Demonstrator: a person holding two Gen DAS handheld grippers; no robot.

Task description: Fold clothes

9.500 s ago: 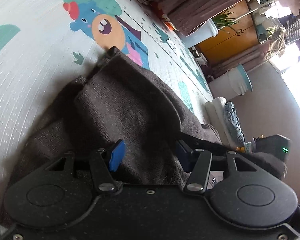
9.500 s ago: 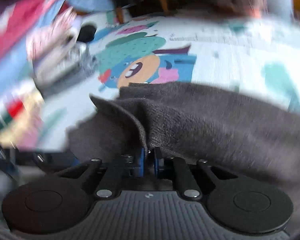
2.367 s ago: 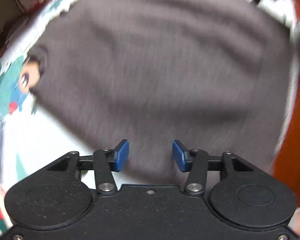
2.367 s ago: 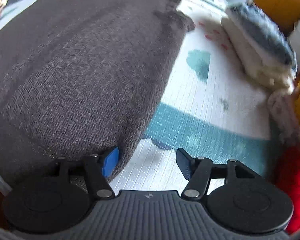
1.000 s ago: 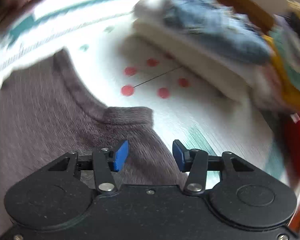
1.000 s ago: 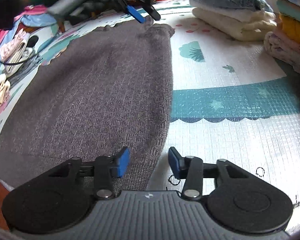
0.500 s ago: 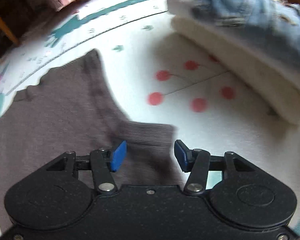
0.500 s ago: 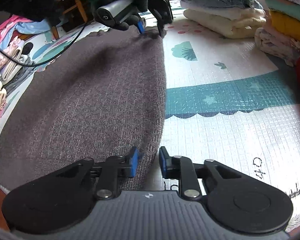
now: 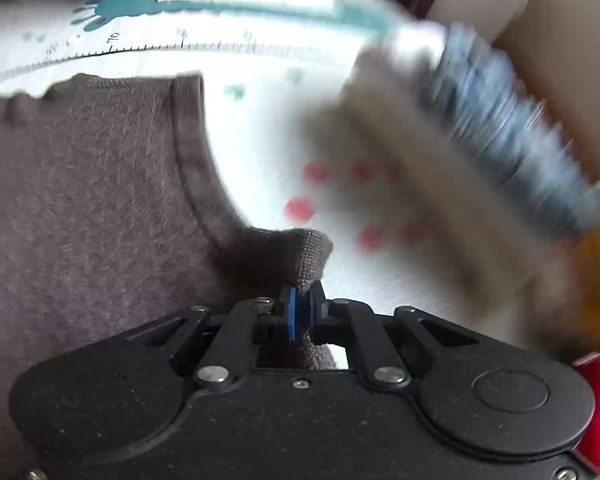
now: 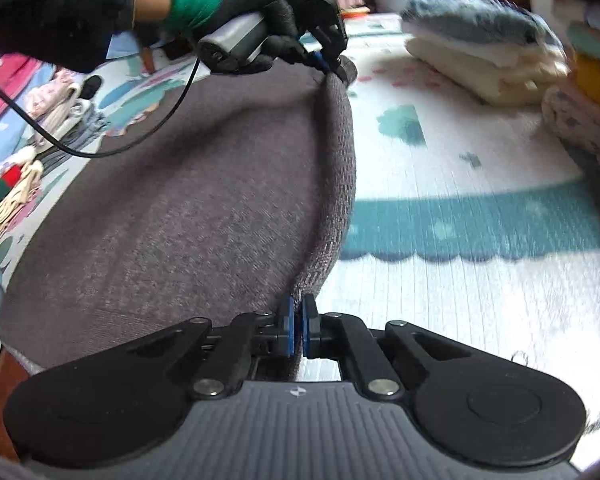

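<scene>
Now both grippers are pinching the sweater's (image 10: 188,208) edge.
Left gripper (image 9: 303,312) and right gripper (image 10: 296,330) are clamping opposite ends, stretching it lengthwise along the mat (image 10: 460,280).

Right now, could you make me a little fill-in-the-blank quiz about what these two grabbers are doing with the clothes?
1. Both grippers are shut on the ____ sweater.
2. The left gripper pinches it beside the ____ opening.
3. The right gripper pinches its lifted ____.
4. The hand holding the left gripper wears a ____ glove.

Missing words: brown; sleeveless arm; side edge; black
</scene>
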